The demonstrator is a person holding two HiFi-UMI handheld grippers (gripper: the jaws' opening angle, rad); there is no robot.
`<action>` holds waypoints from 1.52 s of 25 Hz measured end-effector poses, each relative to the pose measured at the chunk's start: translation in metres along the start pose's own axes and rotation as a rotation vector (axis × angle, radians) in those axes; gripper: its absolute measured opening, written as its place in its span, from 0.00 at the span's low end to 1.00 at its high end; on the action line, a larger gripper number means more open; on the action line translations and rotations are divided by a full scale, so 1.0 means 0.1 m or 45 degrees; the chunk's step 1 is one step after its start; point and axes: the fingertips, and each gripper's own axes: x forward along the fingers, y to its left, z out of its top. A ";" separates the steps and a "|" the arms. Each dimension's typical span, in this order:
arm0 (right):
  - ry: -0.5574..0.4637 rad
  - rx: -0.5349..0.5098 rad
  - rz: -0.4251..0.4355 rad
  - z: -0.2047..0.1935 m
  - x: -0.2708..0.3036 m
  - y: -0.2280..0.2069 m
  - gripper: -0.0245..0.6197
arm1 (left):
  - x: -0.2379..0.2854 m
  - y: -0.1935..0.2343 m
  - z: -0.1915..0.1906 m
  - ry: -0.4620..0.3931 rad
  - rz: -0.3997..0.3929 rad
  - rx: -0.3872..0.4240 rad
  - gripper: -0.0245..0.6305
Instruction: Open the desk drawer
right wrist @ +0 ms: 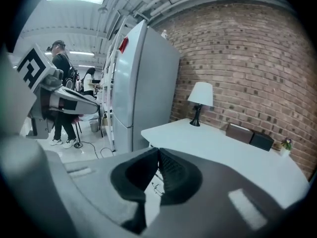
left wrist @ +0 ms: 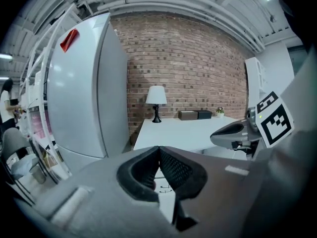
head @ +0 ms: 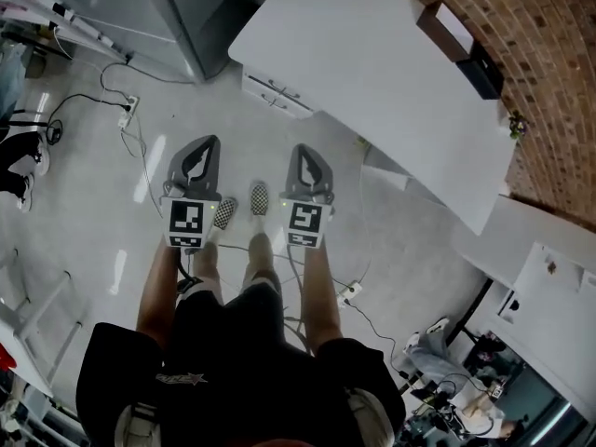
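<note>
A white desk [head: 372,73] stands ahead of me on the right, against a brick wall. Its drawer unit [head: 276,93] faces me under the desk's near left corner, with two handled fronts, both closed. My left gripper [head: 209,143] and right gripper [head: 303,150] are held side by side in front of me, well short of the drawers. Both are shut with nothing between the jaws. In the left gripper view the left gripper [left wrist: 159,150] points at the desk [left wrist: 188,130], and drawer handles [left wrist: 164,187] show below the tips. The right gripper [right wrist: 158,151] likewise points at the desk's corner [right wrist: 163,133].
A tall grey fridge [left wrist: 84,88] stands left of the desk. A lamp [right wrist: 200,99] and two dark boxes [head: 461,45] are on the desk. Cables and power strips [head: 128,112] lie on the floor. People stand in the background [right wrist: 62,88].
</note>
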 end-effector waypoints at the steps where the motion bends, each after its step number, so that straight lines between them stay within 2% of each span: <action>1: 0.011 0.000 0.013 -0.07 0.10 -0.01 0.05 | 0.08 0.01 -0.08 0.010 0.008 -0.006 0.05; 8: 0.060 -0.027 0.084 -0.57 0.77 -0.03 0.05 | 0.56 0.12 -0.67 0.053 0.056 -0.073 0.05; 16: 0.127 -0.088 0.156 -1.32 1.50 -0.01 0.05 | 1.08 0.20 -1.46 0.143 0.116 -0.074 0.05; 28: 0.179 -0.188 0.241 -2.43 2.34 0.17 0.05 | 1.70 0.08 -2.65 0.182 0.107 -0.131 0.05; 38: 0.228 -0.259 0.293 -3.06 2.89 0.24 0.05 | 1.99 0.07 -3.33 0.224 0.104 -0.176 0.05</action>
